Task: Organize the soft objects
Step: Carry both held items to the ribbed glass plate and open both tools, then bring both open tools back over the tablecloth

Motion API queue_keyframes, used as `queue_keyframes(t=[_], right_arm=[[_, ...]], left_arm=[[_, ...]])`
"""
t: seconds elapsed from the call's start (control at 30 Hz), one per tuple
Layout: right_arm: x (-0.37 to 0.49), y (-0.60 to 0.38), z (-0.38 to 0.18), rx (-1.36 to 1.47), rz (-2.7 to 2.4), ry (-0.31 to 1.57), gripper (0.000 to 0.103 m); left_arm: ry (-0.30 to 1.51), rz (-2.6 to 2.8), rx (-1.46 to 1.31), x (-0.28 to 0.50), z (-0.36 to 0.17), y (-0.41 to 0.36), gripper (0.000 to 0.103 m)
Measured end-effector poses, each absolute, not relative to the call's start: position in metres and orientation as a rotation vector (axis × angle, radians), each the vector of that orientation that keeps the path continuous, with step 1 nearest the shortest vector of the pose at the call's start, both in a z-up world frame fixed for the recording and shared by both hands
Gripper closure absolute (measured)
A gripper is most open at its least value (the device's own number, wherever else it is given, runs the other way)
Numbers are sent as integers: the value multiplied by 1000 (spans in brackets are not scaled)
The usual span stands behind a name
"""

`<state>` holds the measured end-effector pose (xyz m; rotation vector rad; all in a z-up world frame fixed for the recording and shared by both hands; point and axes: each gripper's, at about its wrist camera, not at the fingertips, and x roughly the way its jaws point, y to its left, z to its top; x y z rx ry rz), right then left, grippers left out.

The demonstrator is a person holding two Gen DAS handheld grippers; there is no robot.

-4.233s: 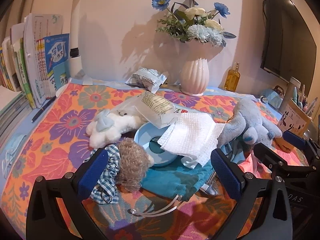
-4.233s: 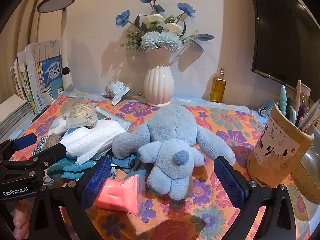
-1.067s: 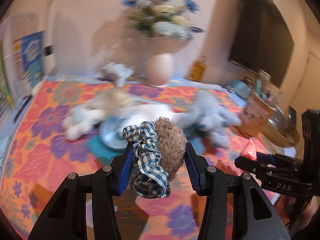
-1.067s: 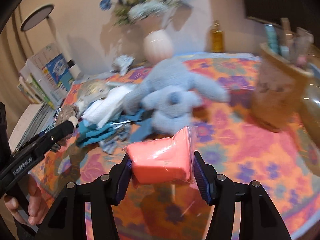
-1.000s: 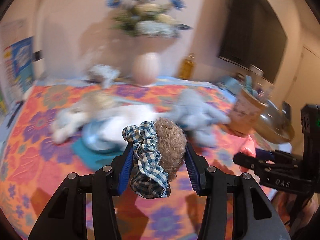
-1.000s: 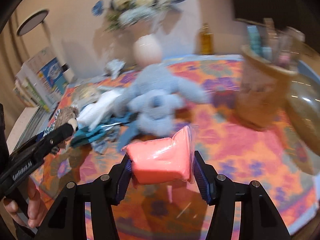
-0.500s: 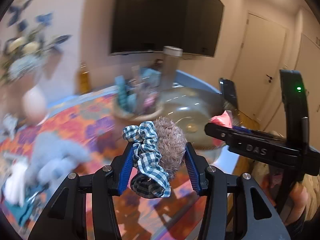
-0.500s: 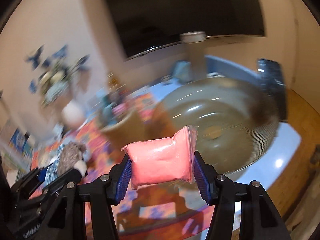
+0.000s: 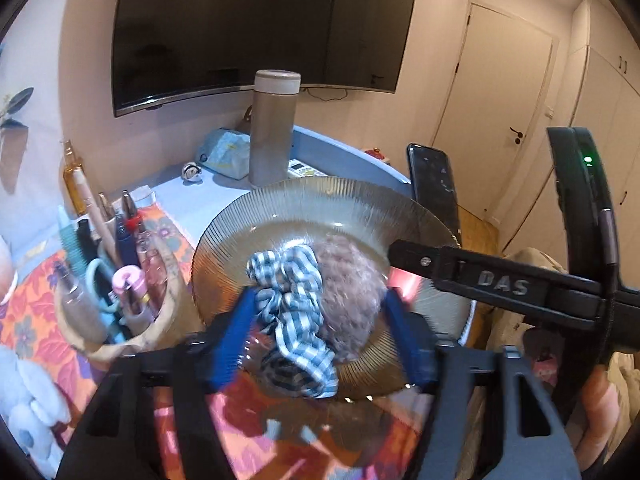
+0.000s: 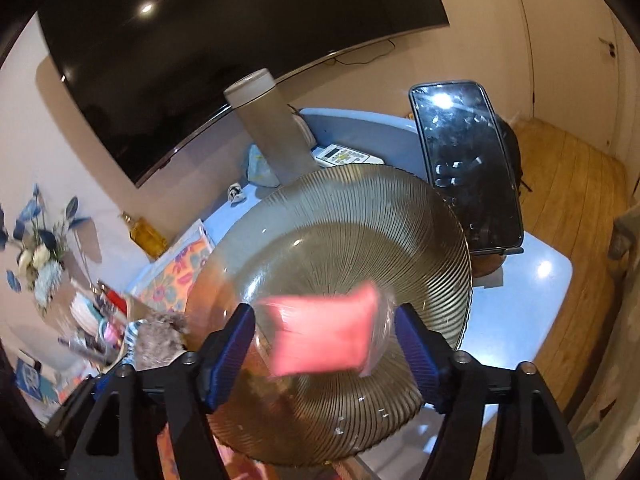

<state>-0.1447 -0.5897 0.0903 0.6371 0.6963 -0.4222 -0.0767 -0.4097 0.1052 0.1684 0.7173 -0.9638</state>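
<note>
The left gripper (image 9: 316,332) hangs over the ribbed glass bowl (image 9: 280,208), its jaws opening; the checked scrunchie (image 9: 292,304) and brown plush (image 9: 348,292) sit between the pads, blurred and apparently loose. The right gripper (image 10: 324,344), also opening, has the pink packet (image 10: 324,336) between its pads, clear of both, above the bowl (image 10: 360,208).

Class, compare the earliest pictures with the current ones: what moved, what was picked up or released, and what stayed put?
Both tongs took items from the floral cloth and swung over the ribbed glass bowl. The left tongs are opening around the checked scrunchie toy; the right tongs are opening around the pink packet. The blue plush stayed on the cloth.
</note>
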Motion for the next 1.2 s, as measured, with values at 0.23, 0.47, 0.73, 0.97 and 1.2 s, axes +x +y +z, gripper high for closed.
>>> queue_keyframes(t=[0.23, 0.47, 0.73, 0.97, 1.2], right_arm=[[-154, -592, 85, 639, -429, 708, 25], [-167, -563, 95, 601, -373, 695, 25], [-158, -469, 127, 424, -177, 647, 17], [-121, -360, 126, 248, 30, 686, 15], [-72, -270, 90, 217, 231, 737, 15]], left_arm=[[718, -1009, 148, -80, 106, -396, 20], [679, -944, 128, -91, 122, -333, 20], [675, -631, 49, -82, 139, -177, 20], [650, -224, -33, -71, 171, -17, 20], [673, -36, -145, -64, 159, 91, 20]])
